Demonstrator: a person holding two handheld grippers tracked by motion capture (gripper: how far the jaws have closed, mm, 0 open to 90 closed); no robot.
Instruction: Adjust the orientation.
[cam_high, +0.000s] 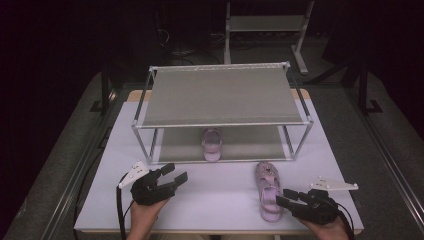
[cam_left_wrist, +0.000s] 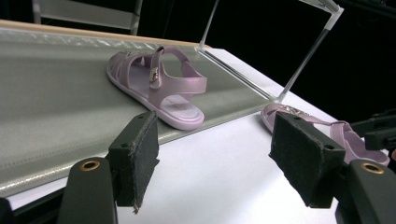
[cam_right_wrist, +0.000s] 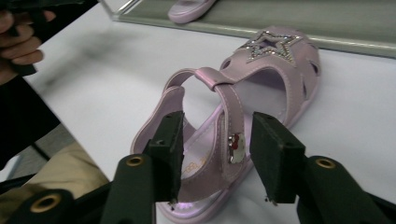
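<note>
While the right gripper straddles the pink sandal's heel strap, jaws unclamped, left gripper idle, jaws apart.

Bare white table lay open between both grippers; the shelf frame barred the far side.

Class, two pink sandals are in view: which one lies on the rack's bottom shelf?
The sandal on the shelf, under the rack's top tier. The other sandal lies on the white table by the right gripper.
</note>
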